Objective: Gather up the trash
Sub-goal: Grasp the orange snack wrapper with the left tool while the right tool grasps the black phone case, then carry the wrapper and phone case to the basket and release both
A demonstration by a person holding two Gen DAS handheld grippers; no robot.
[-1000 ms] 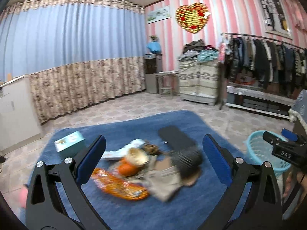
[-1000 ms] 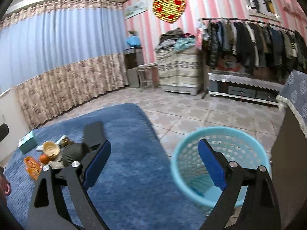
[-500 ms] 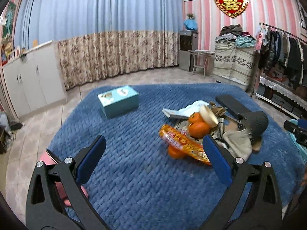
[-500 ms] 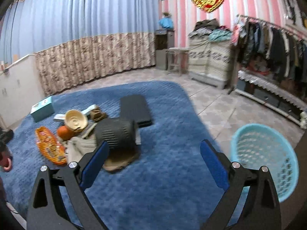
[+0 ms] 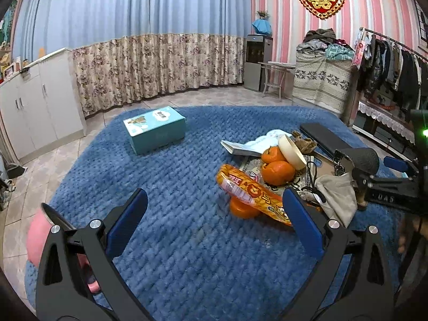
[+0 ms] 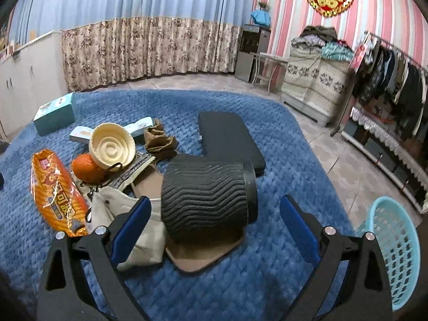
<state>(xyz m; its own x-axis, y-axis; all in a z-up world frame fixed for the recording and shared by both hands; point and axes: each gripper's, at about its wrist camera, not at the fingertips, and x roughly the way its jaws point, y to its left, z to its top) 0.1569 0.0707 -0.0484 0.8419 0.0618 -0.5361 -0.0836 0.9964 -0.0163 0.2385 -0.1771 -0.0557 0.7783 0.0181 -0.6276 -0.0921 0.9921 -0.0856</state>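
A trash pile lies on the blue rug [image 5: 174, 187]: an orange snack wrapper [image 5: 254, 195], oranges [image 5: 276, 172], a cream bowl [image 5: 291, 151], a beige cloth [image 5: 338, 195] and a black ribbed cup [image 6: 206, 200] on its side on brown cardboard [image 6: 203, 251]. My right gripper [image 6: 214, 227] is open, right in front of the ribbed cup, empty. My left gripper [image 5: 211, 230] is open and empty above bare rug, left of the wrapper. A light blue basket [image 6: 393, 251] stands at the right edge of the right wrist view.
A teal box [image 5: 155, 128] sits on the rug at the back left. A black flat pad [image 6: 230, 139] lies behind the pile. White cabinets [image 5: 34, 101] stand at left, a clothes rack [image 6: 396, 80] at right. A pink slipper [image 5: 40, 238] is near my left gripper.
Both grippers swung left, away from the basket and toward the pile. The right gripper has closed in on the ribbed cup. The left view now faces the rug left of the pile.
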